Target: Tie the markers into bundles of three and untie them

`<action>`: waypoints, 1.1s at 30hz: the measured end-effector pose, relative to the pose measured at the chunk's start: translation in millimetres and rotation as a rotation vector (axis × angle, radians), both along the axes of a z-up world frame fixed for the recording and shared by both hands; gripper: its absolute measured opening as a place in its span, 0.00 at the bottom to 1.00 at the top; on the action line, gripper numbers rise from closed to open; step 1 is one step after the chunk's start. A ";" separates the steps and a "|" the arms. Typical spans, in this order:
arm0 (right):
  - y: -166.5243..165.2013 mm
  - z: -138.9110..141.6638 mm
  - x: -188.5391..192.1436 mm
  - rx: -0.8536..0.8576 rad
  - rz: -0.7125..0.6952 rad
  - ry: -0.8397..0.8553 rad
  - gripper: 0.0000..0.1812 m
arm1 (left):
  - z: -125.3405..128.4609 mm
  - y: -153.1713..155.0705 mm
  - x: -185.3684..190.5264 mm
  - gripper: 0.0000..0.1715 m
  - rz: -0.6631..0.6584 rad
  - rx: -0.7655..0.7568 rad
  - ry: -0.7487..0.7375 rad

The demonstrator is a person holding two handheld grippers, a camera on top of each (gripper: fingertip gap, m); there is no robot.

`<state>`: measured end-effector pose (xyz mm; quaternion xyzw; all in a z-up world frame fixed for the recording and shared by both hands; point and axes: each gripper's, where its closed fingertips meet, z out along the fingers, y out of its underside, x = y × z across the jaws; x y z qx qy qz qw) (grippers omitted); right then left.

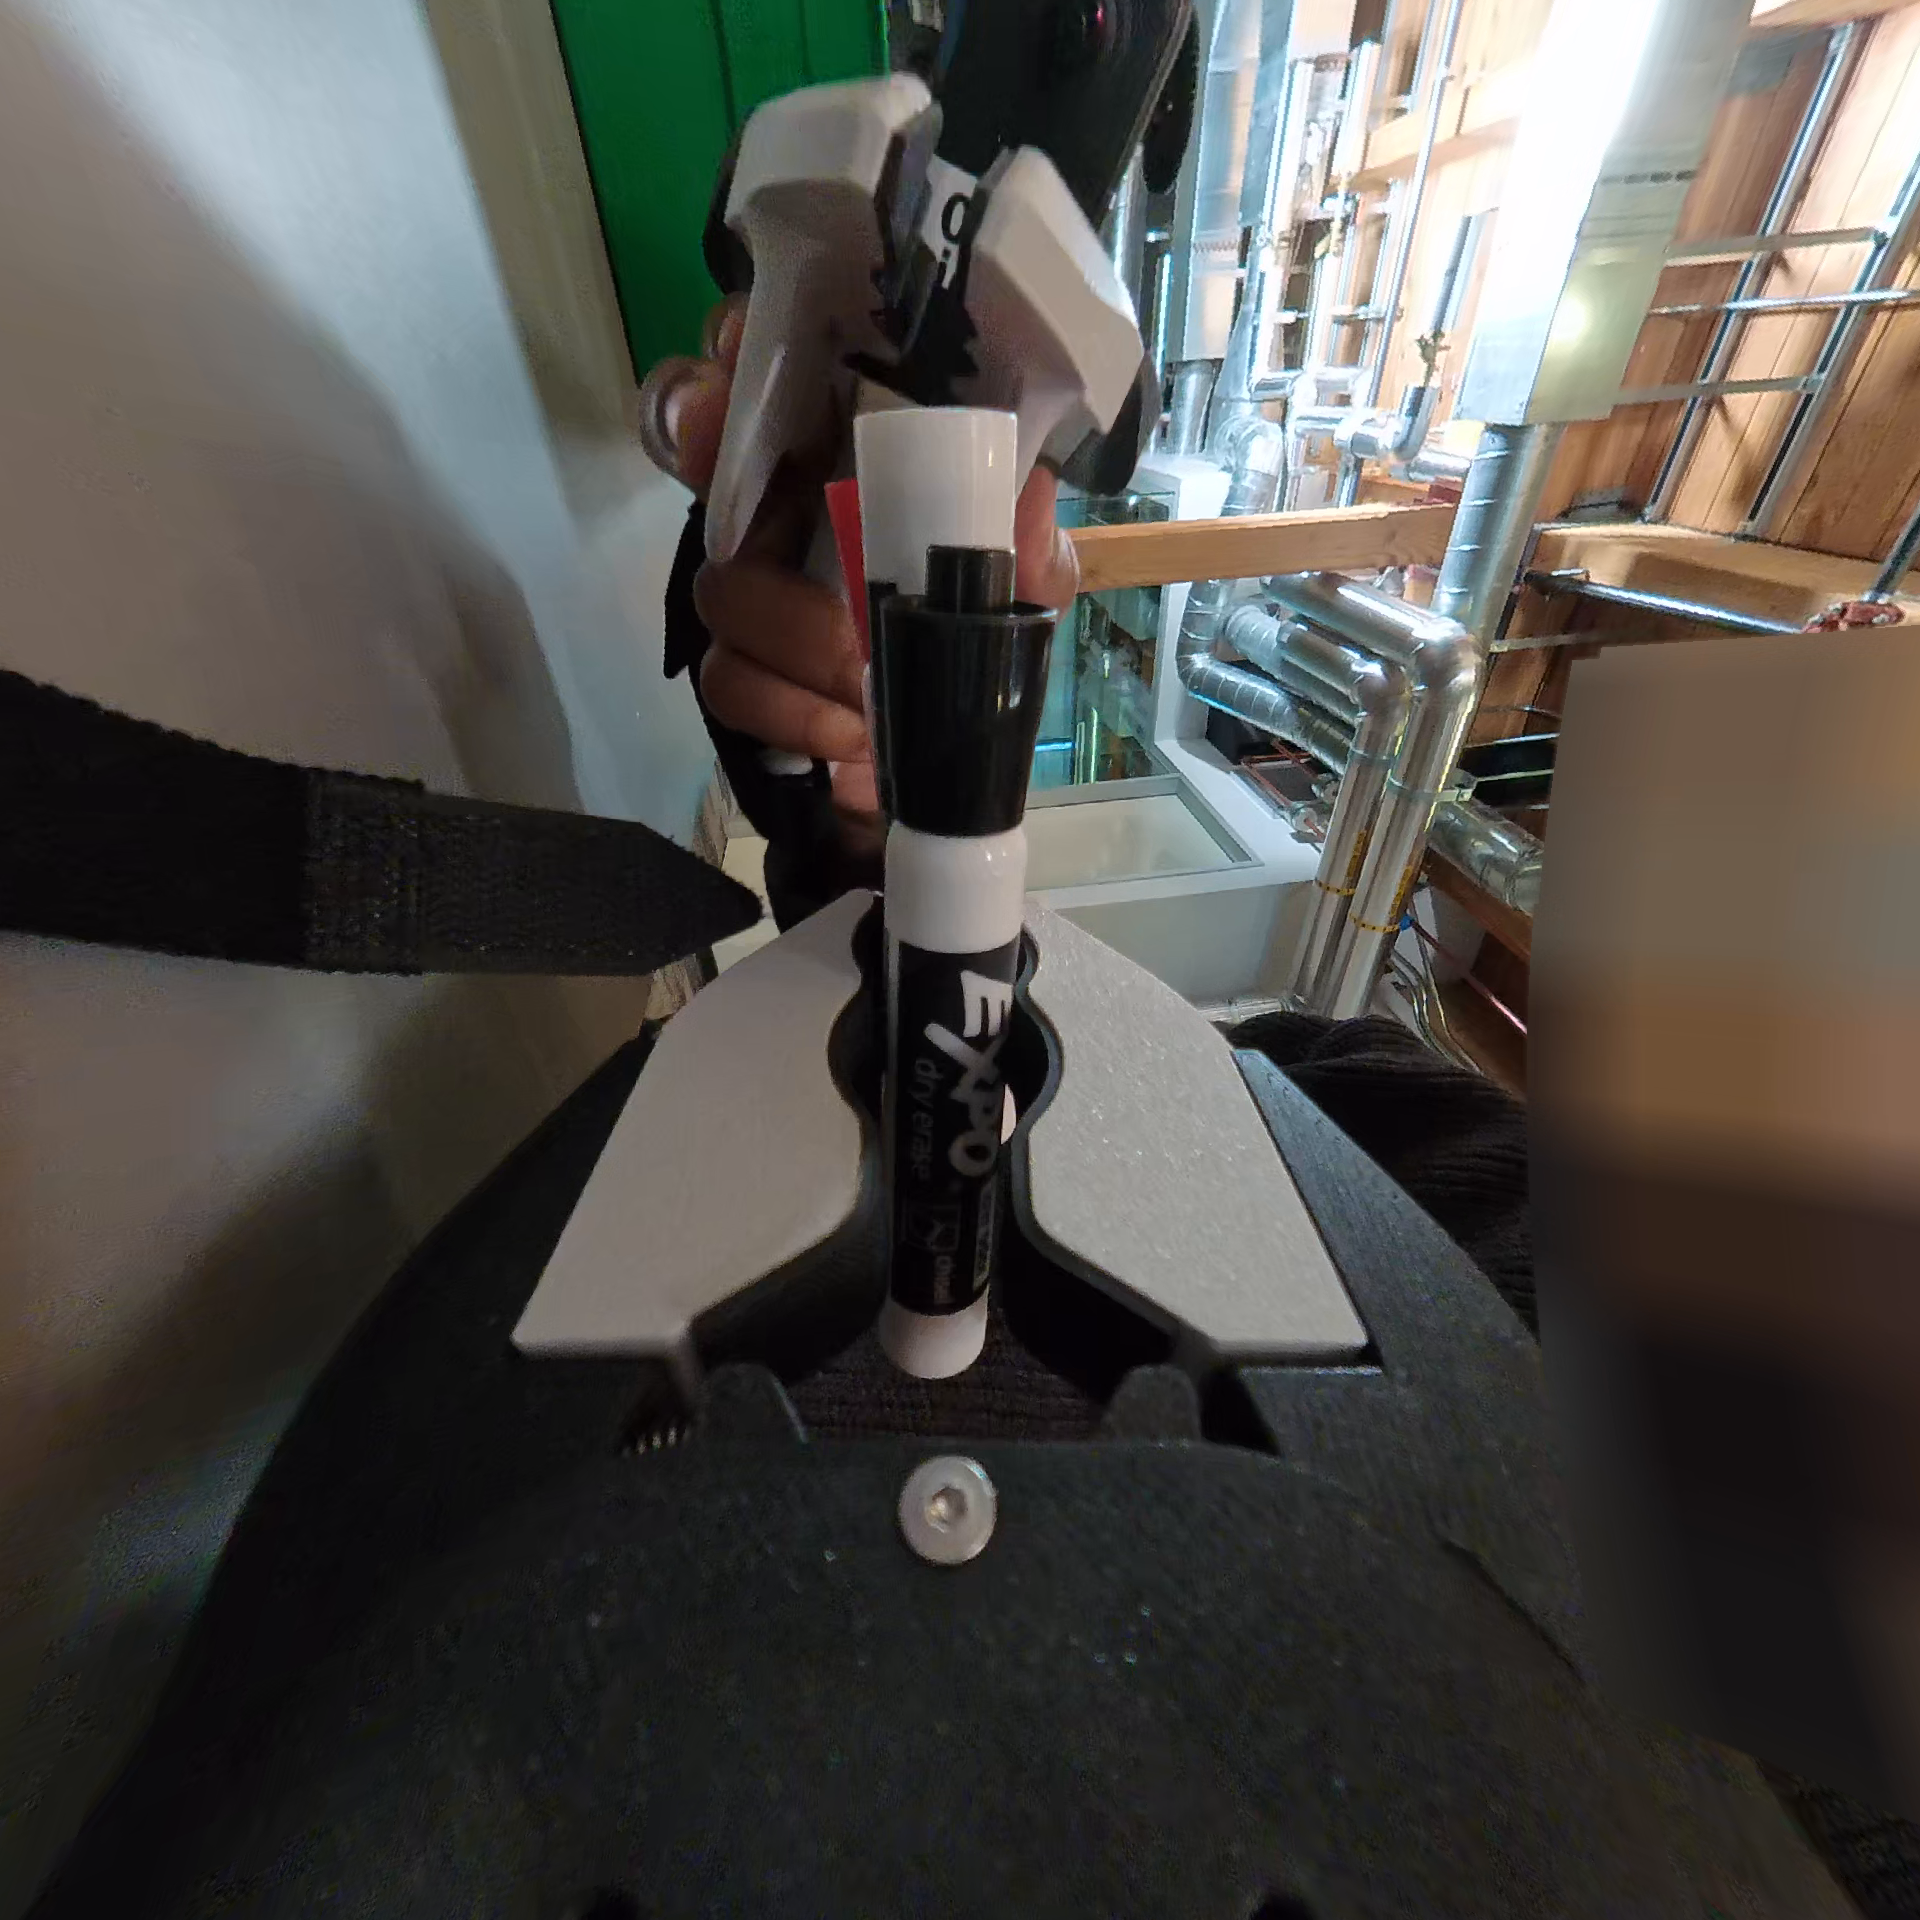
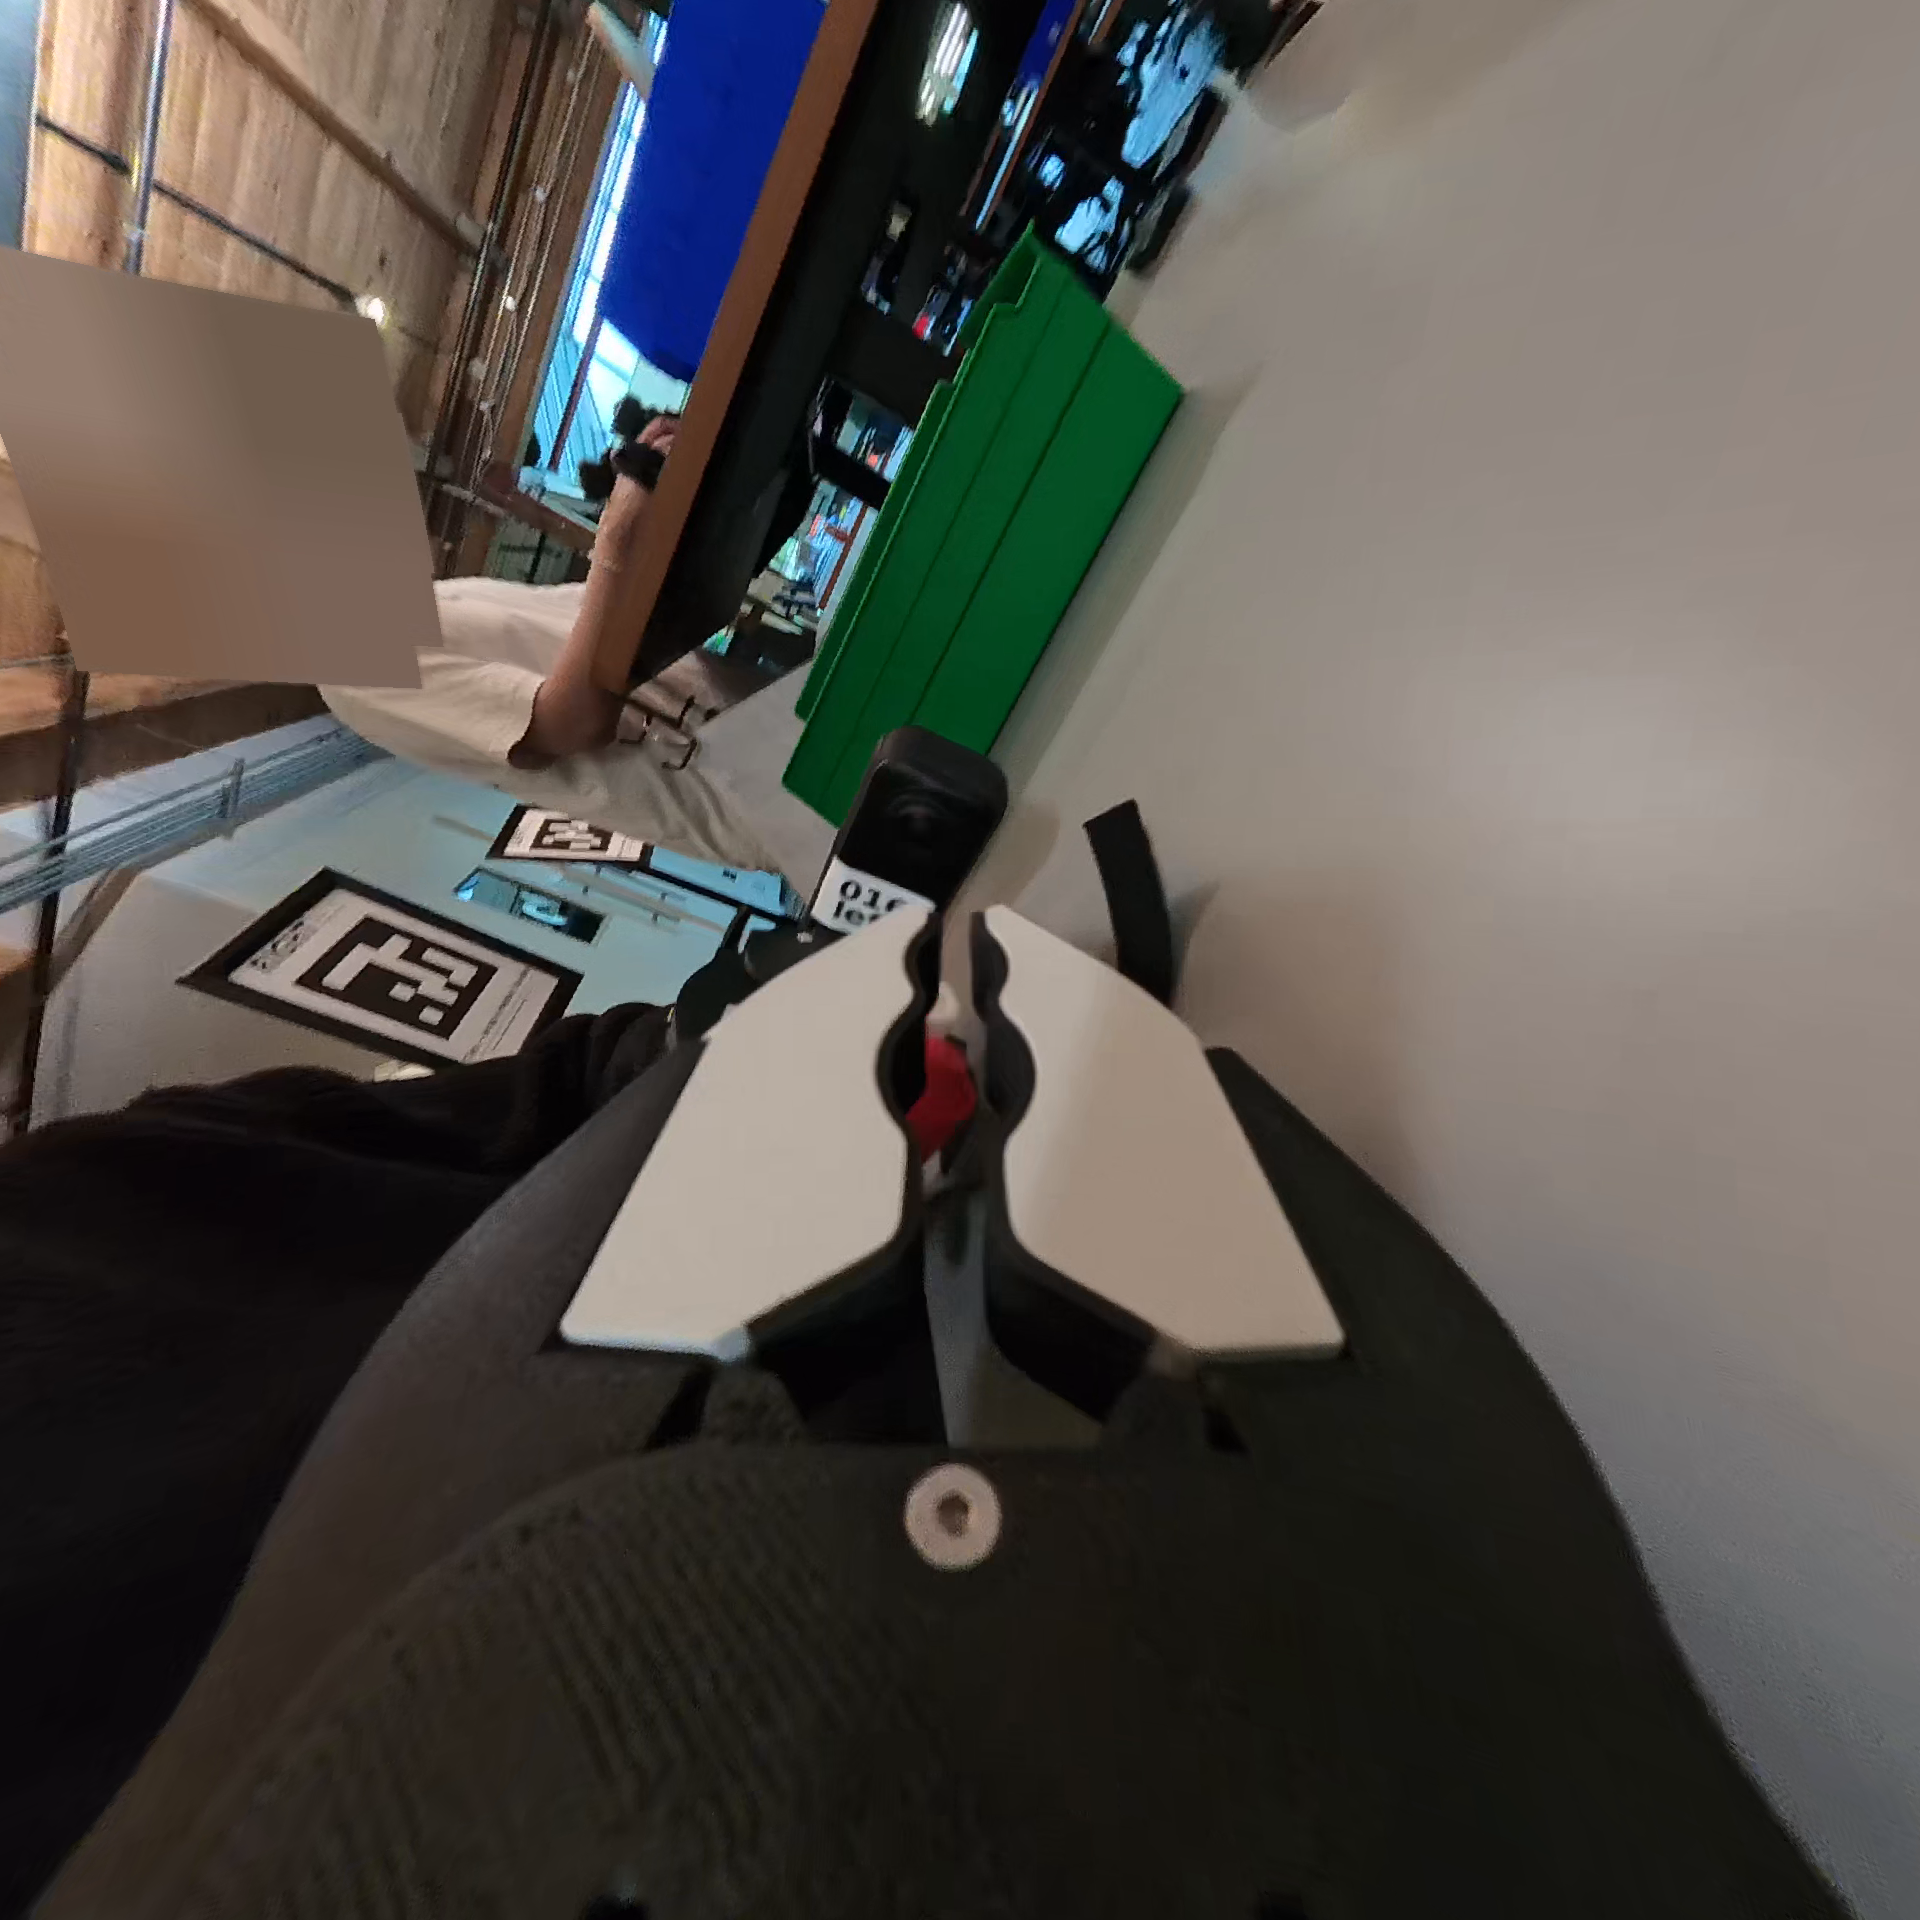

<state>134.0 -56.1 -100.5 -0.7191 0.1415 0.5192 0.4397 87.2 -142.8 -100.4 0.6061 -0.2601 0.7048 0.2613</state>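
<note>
I am holding a black marker (image 1: 940, 1122) in my left hand-held gripper (image 1: 940, 1081); its two white fingers (image 1: 707, 1153) are pressing on the labelled barrel, at the centre of the left wrist view. The marker is standing upright, with its black cap (image 1: 961, 717) above the fingers. Behind it a second, white barrel (image 1: 935, 499) and something red (image 1: 850, 551) are showing, but I cannot tell how they are joined.

My right hand-held gripper (image 2: 951, 1039) is almost pressed together, pinching a red piece (image 2: 940, 1096), probably a red marker's cap (only a small part is visible), at the centre of the right wrist view.

A black strap (image 1: 416, 883) is reaching in from the left edge of the left wrist view, its tip just beside the marker.

I am judging the markers as light, stiff and smooth, so they may be slipping or rolling between hard fingers. The middle of the barrel looks like the best place to hold. The strap is soft and flat; I would take it near its tip.
</note>
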 end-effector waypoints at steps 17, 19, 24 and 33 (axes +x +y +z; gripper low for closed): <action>-6.7 -6.4 -13.9 -0.036 0.098 0.014 0.00 | -4.1 -0.1 -0.1 0.11 -0.004 0.010 0.018; -7.0 -6.0 -15.9 -0.035 0.107 0.016 0.00 | -3.9 -0.7 -0.2 0.11 -0.004 0.009 0.018; -6.9 -4.8 -15.7 -0.029 0.106 0.019 0.00 | -3.9 1.2 0.2 0.11 0.002 0.008 0.018; -1.3 -3.3 -9.4 -0.009 0.039 -0.004 0.13 | -3.5 10.1 2.7 0.11 0.034 -0.002 0.019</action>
